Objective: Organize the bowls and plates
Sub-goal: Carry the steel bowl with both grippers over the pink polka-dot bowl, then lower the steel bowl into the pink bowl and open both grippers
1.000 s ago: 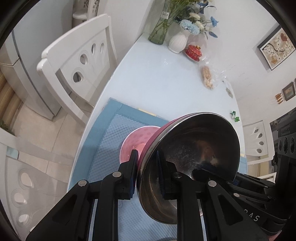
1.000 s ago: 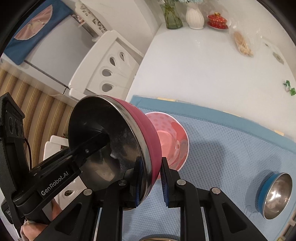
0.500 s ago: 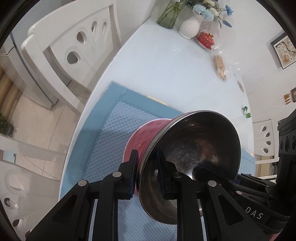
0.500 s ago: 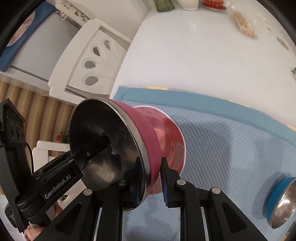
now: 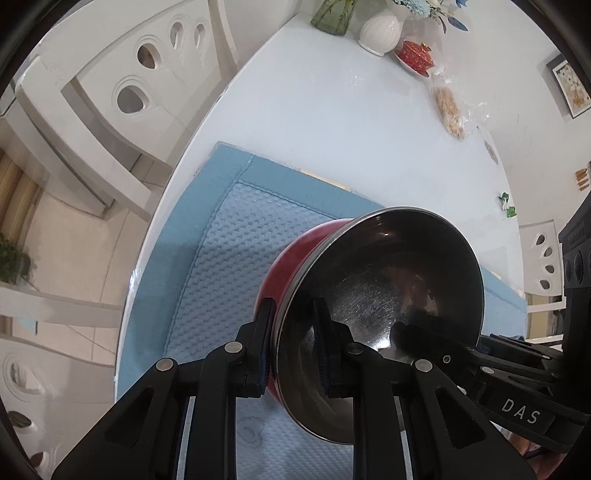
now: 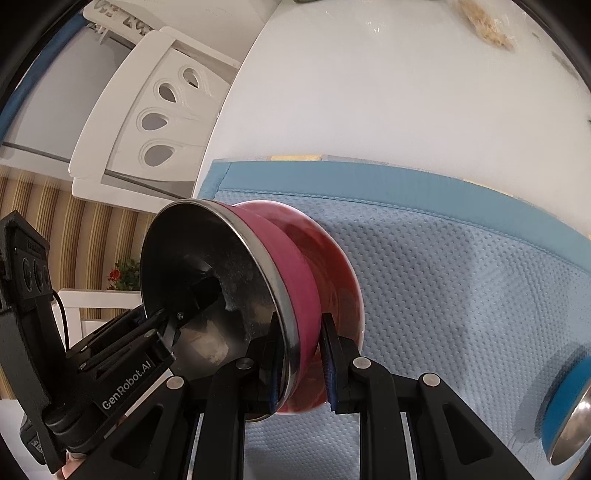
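Between the pads of the left claw (image 5: 291, 345) and the right claw (image 6: 299, 363), each clamped on the rim, sits the red bowl (image 6: 299, 258). It is right over the pink plate (image 6: 347, 280) on the blue mat (image 6: 443, 277). The blue bowl (image 6: 565, 402) waits unstacked, I think.

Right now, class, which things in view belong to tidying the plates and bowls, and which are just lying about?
Part of the job:
- pink steel bowl, clamped by left gripper and right gripper
- pink dish beneath it
- blue steel bowl
- blue mat

Lying about:
- white vase
- red lidded cup
- snack bag
- white chair
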